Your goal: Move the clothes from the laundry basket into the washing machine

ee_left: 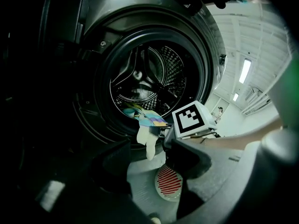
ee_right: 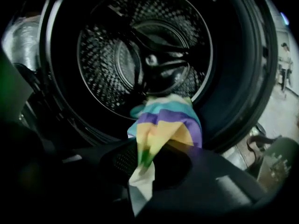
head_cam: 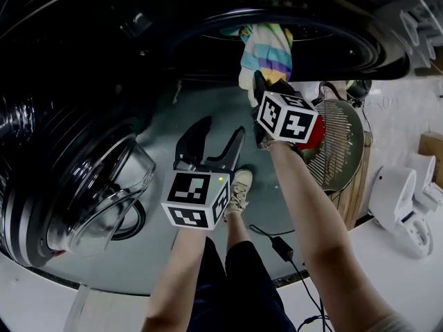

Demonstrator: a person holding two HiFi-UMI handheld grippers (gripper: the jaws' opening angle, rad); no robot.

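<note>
A pale grey-green floor (head_cam: 208,116) spreads across the room, with a black power adapter (head_cam: 281,248) and its cable lying on it. At the right edge of the head view, a white surface (head_cam: 387,268) carries a rounded white appliance (head_cam: 398,203). A cardboard box (head_cam: 432,151) sits beyond it, and a wooden panel (head_cam: 356,192) stands on edge alongside. The left gripper view looks up to a white ribbed ceiling (ee_left: 261,36) lit by long strip lights (ee_left: 244,70), with plain white walls (ee_left: 233,120) below, brightly and evenly lit.
</note>
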